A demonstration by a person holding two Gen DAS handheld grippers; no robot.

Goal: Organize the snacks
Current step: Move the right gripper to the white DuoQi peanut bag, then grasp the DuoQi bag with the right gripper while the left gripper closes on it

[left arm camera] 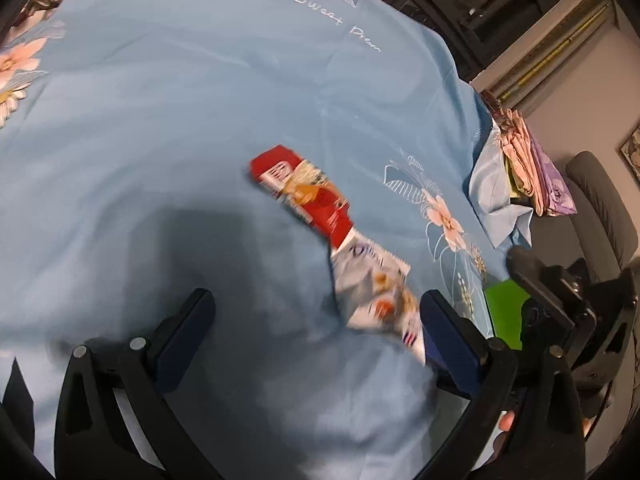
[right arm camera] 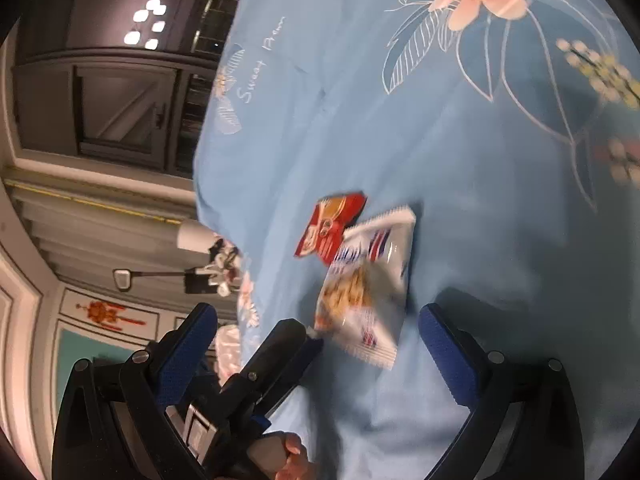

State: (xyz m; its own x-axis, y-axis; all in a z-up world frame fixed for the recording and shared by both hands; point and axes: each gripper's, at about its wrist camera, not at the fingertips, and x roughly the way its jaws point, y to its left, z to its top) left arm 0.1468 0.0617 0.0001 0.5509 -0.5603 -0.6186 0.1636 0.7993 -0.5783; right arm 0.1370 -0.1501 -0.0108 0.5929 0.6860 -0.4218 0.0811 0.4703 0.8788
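Two crinkly foil snack packets on pale blue floral bedspread [left arm camera: 180,120] — red packet [left arm camera: 304,192] overlapping white packet [left arm camera: 372,284] end to end. Left gripper [left arm camera: 316,320] spread wide, empty; white packet touching its right finger, long axis slanting away. Right gripper [right arm camera: 318,332] also spread, empty — packet just ahead.

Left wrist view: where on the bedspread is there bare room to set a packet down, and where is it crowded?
Free: the wide bedspread stretch left of the red packet, and above it toward the printed lettering. Crowded: right side, where the white packet overlaps the red one, beside the left gripper finger and the folded fabrics.
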